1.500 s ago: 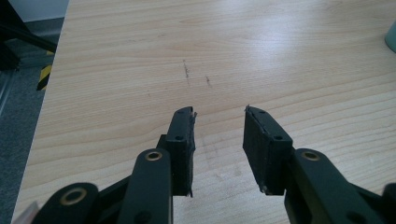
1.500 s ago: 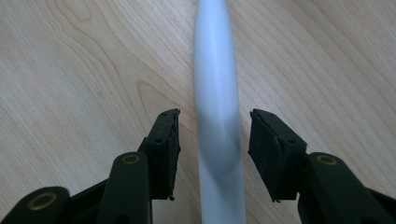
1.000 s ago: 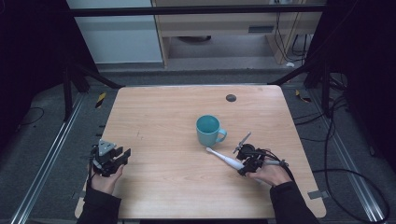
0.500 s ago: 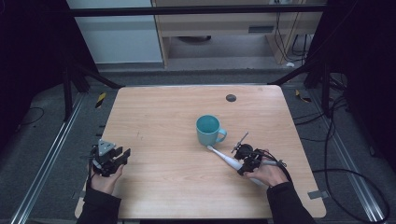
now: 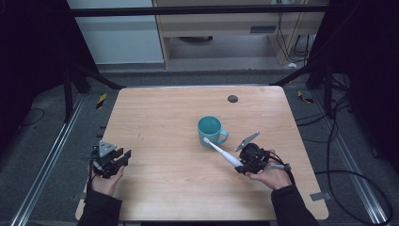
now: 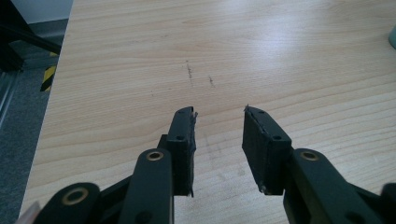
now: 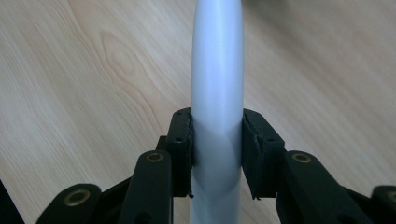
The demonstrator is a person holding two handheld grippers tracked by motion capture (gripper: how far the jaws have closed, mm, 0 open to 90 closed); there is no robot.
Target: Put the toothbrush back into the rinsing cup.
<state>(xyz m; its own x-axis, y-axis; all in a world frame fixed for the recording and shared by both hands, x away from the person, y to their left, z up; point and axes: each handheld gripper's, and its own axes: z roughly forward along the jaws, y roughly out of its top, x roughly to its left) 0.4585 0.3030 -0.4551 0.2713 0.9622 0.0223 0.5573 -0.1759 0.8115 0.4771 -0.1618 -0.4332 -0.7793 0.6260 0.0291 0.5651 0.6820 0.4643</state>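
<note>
"Wooden, the bench (image 5: 160, 117) was, pale and mostly bare. What stood on it?"

"A teal mug (image 5: 210, 130) sat near the middle, upright, its handle turned toward the person's right. A small dark disc (image 5: 232, 99) lay well apart from it, by the far edge."

"And the white thing?"

"An electric toothbrush (image 5: 221, 151), I judged. The right hand-held gripper (image 5: 243, 163) had its jaws closed around the thick handle; in the right gripper view the grey-white barrel (image 7: 217, 93) was pinched squarely between the two pads. It slanted up and forward, the brush end just at the mug's near rim. I could not tell whether it touched."

"So how far along was it?"

"As I read it, the pick-up was done and the carry nearly so. What seemed left was lifting the head over the rim, lowering it inside and letting go."

"The other hand?"

"The left hand-held gripper (image 5: 113, 160) rested near the bench's left front corner, jaws apart, holding nothing; bare wood showed between them in the left gripper view (image 6: 218, 140)."
</note>
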